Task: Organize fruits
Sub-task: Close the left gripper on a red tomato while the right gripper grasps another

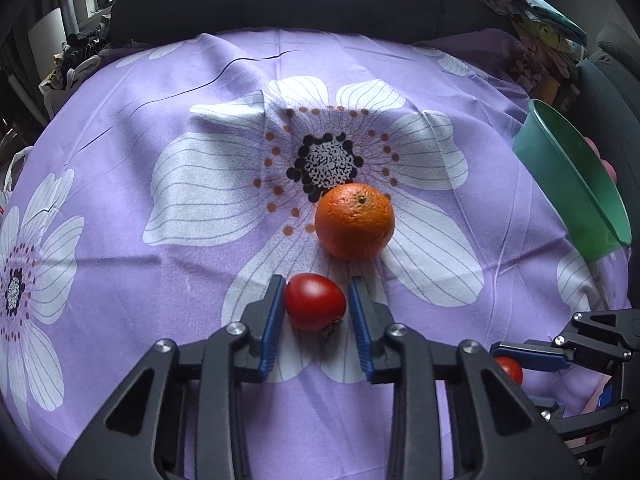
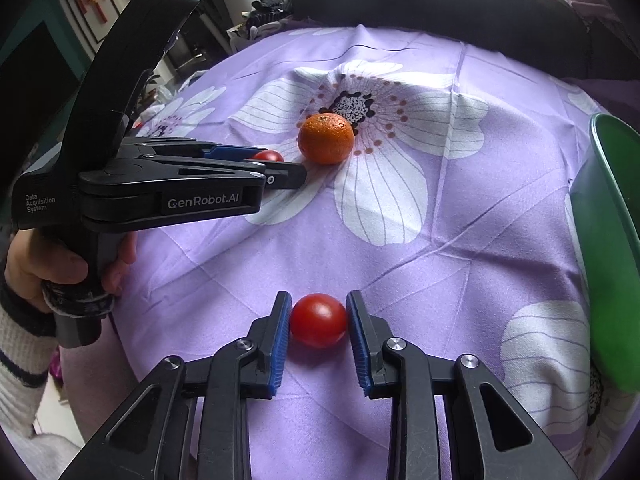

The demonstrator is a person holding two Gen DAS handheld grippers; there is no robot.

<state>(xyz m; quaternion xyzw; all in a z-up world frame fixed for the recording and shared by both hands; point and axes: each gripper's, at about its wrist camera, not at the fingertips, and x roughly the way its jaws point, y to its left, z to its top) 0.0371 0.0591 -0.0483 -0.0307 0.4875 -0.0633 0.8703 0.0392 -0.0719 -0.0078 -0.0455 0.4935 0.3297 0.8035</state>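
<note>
Your left hand-held gripper [image 1: 316, 300] tilts steeply down toward the lilac flowered cloth [image 1: 160, 280], and its blue pads [image 1: 272, 320] are closed against the sides of a red tomato [image 1: 315, 302] that rests on the cloth. From the right wrist view, your left hand [image 2: 52, 264] wraps the grip from below, with a striped knit cuff [image 2: 16, 344] at the wrist, and the tool lies nearly level across the picture.

Your right hand-held gripper [image 2: 318, 320] points down at a similar slant, its pads clamped on a second, rounder tomato [image 2: 318, 320], which also sits on the cloth.

An orange [image 1: 354, 222] lies just beyond the left tomato, apart from it, on the large white flower. A green plastic bowl [image 1: 576, 192] stands at the cloth's right edge, well apart from both tomatoes.
</note>
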